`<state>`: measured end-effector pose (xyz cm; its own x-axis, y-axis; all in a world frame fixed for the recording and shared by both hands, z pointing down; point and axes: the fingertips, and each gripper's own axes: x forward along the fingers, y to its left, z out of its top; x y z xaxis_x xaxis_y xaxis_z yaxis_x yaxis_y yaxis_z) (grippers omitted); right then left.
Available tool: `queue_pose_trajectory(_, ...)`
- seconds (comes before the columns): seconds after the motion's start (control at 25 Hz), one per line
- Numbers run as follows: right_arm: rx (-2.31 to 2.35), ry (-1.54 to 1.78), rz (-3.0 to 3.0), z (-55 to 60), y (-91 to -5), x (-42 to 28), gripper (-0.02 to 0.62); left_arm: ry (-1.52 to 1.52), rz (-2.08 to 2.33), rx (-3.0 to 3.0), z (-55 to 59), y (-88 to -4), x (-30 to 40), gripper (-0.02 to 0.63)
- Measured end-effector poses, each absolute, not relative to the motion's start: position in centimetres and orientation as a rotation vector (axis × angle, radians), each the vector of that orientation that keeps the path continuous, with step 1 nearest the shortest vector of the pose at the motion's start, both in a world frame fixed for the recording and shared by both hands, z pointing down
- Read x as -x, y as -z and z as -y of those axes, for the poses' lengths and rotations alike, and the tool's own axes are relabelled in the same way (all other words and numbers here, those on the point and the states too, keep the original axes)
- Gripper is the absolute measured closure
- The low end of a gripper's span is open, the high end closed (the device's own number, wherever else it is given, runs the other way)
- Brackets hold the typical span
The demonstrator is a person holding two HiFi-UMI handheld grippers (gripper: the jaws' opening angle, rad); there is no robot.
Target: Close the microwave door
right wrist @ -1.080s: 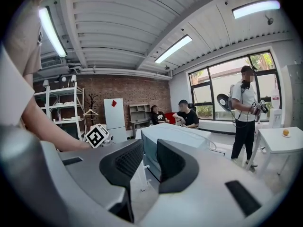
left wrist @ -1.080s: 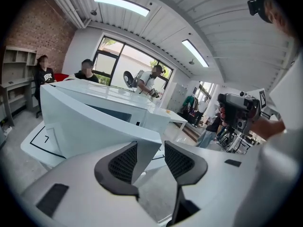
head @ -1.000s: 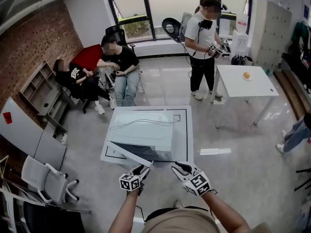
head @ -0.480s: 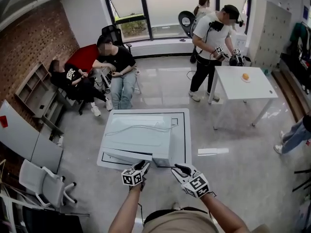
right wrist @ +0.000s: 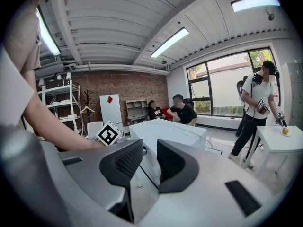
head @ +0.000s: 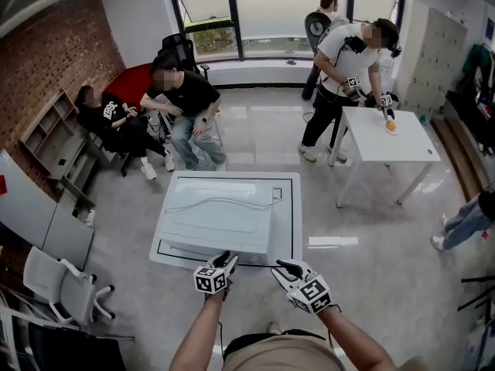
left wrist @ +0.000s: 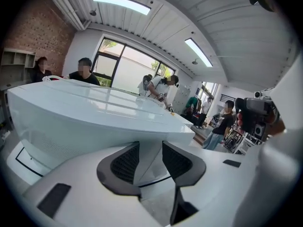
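The white microwave [head: 220, 215] stands on a low white table [head: 288, 230] in front of me, and its door lies flush with the front. My left gripper [head: 224, 260] is at the front's right part, close to the door edge. Its jaws are closing with a gap still between them and nothing gripped. In the left gripper view the microwave [left wrist: 94, 112] fills the space beyond the left gripper [left wrist: 150, 148]. My right gripper [head: 285, 268] hovers just right of it, open and empty. The right gripper view shows the right gripper [right wrist: 150, 150] aimed past the microwave [right wrist: 165, 131].
A small white table [head: 402, 149] with an orange [head: 390, 125] stands at the back right, with a person [head: 348, 60] holding grippers beside it. Two people sit on chairs [head: 186, 99] at the back left. An office chair [head: 62, 284] is at my left.
The microwave door, ajar a second ago, has swung shut against the front. My left gripper followed it in towards the microwave; the right gripper shifted only slightly.
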<state>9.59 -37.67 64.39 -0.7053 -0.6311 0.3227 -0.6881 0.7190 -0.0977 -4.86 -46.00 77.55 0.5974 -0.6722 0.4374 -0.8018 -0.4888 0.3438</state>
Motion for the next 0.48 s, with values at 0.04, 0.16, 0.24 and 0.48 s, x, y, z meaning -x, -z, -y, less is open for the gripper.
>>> queue_pose_trajectory(0.04,-1.042,-0.304,2.661,37.7,-64.2,-9.4,0.502,-0.343,1.159,-2.313,46.0,-77.5,4.9,0.463)
queue_pose_trajectory(0.16,-1.047,-0.299,2.669,37.7,-63.9,-9.1,0.502,-0.330,1.138,-2.314,45.9,-77.1,4.8,0.439)
queue_pose_trajectory(0.24,-1.056,-0.295,2.671,37.7,-63.7,-9.1,0.502,-0.310,1.123,-2.333,45.6,-76.3,4.5,0.437)
queue_pose_trajectory(0.48,-1.118,-0.289,2.681,37.3,-63.0,-10.1,0.502,-0.250,1.128,-2.383,43.7,-73.2,4.4,0.437)
